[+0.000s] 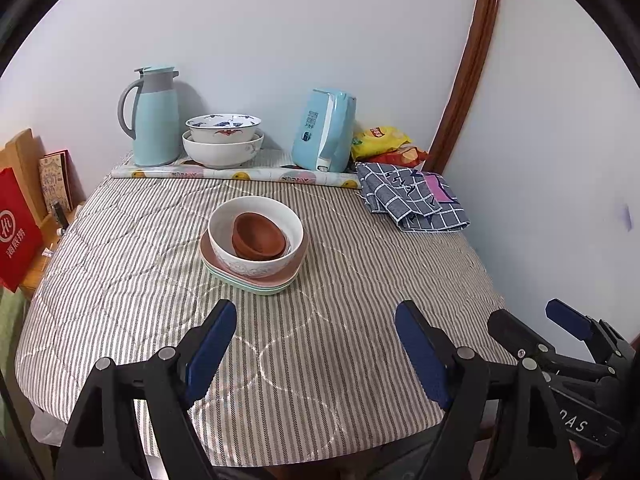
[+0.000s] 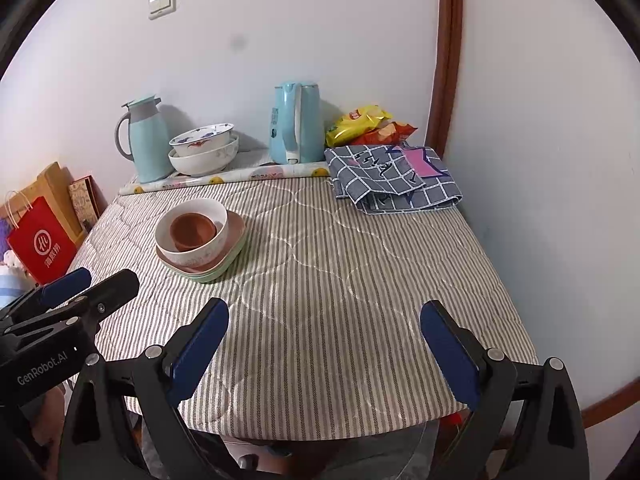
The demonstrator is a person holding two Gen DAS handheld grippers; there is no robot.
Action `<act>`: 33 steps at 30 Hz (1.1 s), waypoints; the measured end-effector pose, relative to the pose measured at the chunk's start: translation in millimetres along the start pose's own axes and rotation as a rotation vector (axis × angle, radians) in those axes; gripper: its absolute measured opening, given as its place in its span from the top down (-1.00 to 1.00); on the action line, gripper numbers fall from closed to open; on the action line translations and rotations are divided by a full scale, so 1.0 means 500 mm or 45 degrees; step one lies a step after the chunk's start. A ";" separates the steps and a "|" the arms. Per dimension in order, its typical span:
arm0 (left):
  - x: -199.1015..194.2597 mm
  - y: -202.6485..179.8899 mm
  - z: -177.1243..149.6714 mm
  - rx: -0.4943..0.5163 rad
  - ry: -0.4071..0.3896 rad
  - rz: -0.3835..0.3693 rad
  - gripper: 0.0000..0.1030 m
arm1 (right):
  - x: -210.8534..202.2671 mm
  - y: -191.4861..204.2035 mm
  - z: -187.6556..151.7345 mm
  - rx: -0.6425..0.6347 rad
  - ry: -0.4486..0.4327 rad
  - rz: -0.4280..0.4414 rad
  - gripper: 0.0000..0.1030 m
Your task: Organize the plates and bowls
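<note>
A brown bowl [image 1: 258, 236] sits inside a white bowl [image 1: 240, 258], which rests on a pink plate [image 1: 256, 280] stacked on a pale green plate [image 1: 236, 282] in the middle of the striped table. The stack also shows in the right wrist view [image 2: 200, 236]. Two more white patterned bowls [image 1: 222, 140] are nested at the back. My left gripper [image 1: 316, 320] is open and empty near the front edge, short of the stack. My right gripper [image 2: 324, 320] is open and empty to the right of the stack; it also shows in the left wrist view [image 1: 532, 320].
A blue thermos jug [image 1: 154, 116], a blue kettle [image 1: 324, 130], snack bags [image 1: 382, 142] and a folded checked cloth [image 1: 412, 196] line the back of the table [image 1: 120, 260]. A wall stands on the right. A red bag [image 1: 18, 228] and boxes stand at the left.
</note>
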State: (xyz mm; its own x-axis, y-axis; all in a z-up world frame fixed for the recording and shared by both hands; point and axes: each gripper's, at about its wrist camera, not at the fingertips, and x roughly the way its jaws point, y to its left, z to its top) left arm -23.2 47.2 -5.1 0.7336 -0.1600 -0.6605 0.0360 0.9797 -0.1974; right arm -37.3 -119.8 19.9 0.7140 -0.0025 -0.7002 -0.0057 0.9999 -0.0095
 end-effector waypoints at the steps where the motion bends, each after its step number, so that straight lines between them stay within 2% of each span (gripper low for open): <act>1: 0.000 -0.001 0.000 -0.002 0.000 0.002 -0.57 | -0.001 -0.001 0.000 0.008 0.000 0.002 -0.86; 33: 0.004 0.006 -0.005 -0.005 0.009 0.008 -0.57 | 0.001 0.001 -0.003 0.020 0.010 0.016 -0.86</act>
State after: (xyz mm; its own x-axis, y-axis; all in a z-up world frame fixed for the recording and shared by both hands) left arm -23.5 49.4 -8.8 0.7288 -0.1550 -0.6670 0.0289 0.9802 -0.1961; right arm -38.3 -119.4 18.6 0.7087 0.0099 -0.7055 -0.0035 0.9999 0.0105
